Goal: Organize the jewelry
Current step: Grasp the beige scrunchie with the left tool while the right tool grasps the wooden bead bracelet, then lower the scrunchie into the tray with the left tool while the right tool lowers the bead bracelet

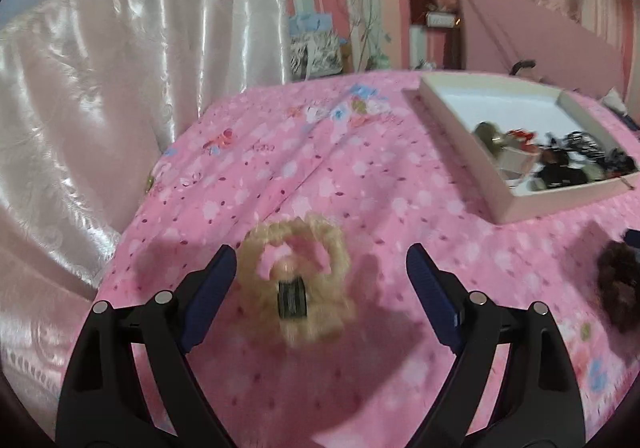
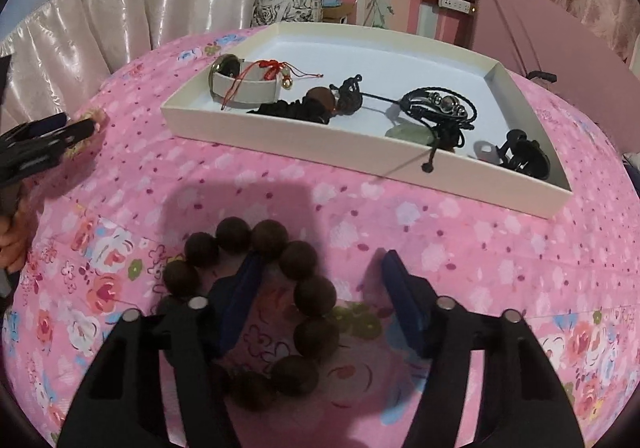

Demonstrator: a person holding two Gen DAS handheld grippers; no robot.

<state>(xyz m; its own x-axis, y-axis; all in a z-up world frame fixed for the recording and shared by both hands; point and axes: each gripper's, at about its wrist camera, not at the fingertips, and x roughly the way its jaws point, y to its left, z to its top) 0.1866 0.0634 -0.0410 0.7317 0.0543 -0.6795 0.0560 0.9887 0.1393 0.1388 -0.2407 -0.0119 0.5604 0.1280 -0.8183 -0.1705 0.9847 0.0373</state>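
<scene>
My left tongs [image 1: 320, 262] are spread wide over the pink floral cloth [image 1: 360, 188], the fuzzy cream scrunchie [image 1: 296, 284] lying loose between the fingers, its long axis running twelve to six, a dark clip at its six o'clock edge (the picture is blurred there). One white tray [image 1: 500, 208] sits at two o'clock.

My right tongs [image 2: 320, 272] are also released. One brown bead bracelet [image 2: 312, 292] lies flat on the cloth, a ring stretched twelve to six; I count about ten beads showing. My left finger [image 2: 244, 288] sits inside the ring, the right outside. The tray [image 2: 280, 146], at twelve o'clock, holds several pieces.
</scene>
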